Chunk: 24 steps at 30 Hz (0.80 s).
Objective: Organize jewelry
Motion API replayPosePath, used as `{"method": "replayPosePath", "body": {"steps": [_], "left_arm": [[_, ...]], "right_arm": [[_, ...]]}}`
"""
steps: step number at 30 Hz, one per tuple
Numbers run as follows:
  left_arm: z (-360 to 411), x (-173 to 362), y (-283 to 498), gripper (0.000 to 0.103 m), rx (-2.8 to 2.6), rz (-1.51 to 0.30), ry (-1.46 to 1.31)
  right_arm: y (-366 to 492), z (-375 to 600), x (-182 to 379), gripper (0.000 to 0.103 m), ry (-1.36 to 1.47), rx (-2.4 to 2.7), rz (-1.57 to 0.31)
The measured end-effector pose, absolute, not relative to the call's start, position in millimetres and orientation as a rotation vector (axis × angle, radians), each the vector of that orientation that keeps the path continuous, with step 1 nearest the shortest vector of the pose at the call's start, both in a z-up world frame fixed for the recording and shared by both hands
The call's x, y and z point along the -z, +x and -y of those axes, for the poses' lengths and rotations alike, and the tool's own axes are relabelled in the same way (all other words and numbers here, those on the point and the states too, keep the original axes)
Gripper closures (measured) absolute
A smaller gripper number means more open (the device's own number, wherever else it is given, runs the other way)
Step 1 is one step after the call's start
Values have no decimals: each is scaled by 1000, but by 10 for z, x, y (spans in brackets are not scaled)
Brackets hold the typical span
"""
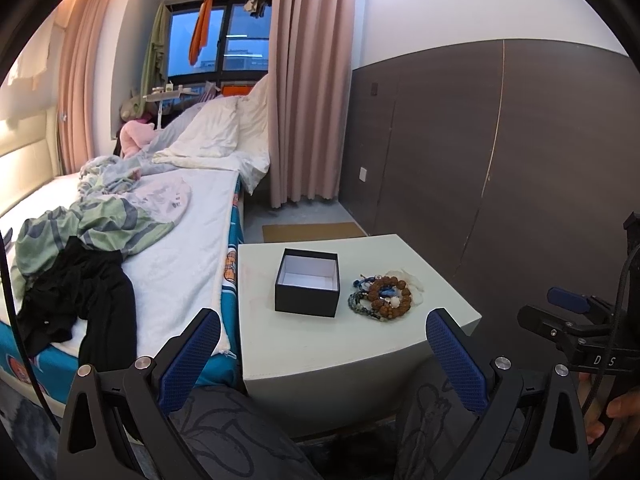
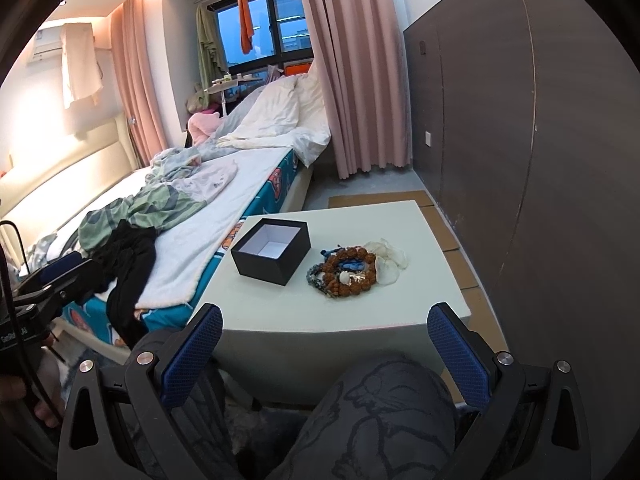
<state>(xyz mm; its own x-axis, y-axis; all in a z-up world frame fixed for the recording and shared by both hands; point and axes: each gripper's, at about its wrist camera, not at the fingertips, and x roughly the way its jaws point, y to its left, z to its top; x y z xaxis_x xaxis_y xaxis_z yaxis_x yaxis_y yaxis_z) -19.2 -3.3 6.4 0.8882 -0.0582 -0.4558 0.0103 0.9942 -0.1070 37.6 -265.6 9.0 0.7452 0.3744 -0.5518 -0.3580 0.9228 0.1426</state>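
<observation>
The left gripper [image 1: 323,330] sits at the bottom of the left wrist view with its blue-padded fingers spread wide and nothing between them; the right gripper [image 2: 325,320] fills the bottom of the right wrist view the same way, fingers apart and empty. Both hang short of the near edge of the pale side table [image 1: 320,344], above the person's patterned trouser knees [image 2: 384,400].

On the table top, in the middle of each frame, stands an open black box [image 1: 307,282] with a white inside, upright and with nothing visible in it; just to its right lies a heap of jewelry [image 1: 382,294]: a brown beaded bracelet [image 2: 352,270] on top, a dark green beaded one [image 1: 360,306] at the lower left of the heap, blue cord pieces [image 2: 350,265] tangled through; white shell-like pieces [image 2: 388,260] lie touching the heap on its right side. The heap is close beside the box but whether it touches cannot be told.

To the left of the table runs a bed [image 1: 176,232] with rumpled green and white bedding [image 1: 92,224] and black clothing [image 1: 80,296] draped over its near edge; a pink curtain [image 1: 308,80] hangs in the upper middle, a dark panelled wall [image 1: 500,152] fills the right, and a window [image 2: 264,28] with hanging laundry shows in the upper part of the frame. Flat brown cardboard [image 2: 452,236] lies on the floor beyond and to the right of the table.
</observation>
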Motion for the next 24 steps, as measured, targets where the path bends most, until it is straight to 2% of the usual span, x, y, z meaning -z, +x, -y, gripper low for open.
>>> {"method": "replayPosePath", "body": {"steps": [24], "left_arm": [[83,-75,-158,1,37,-480,-102]], "right_arm": [[370,2693,-101,0,28,-405,-602]]}}
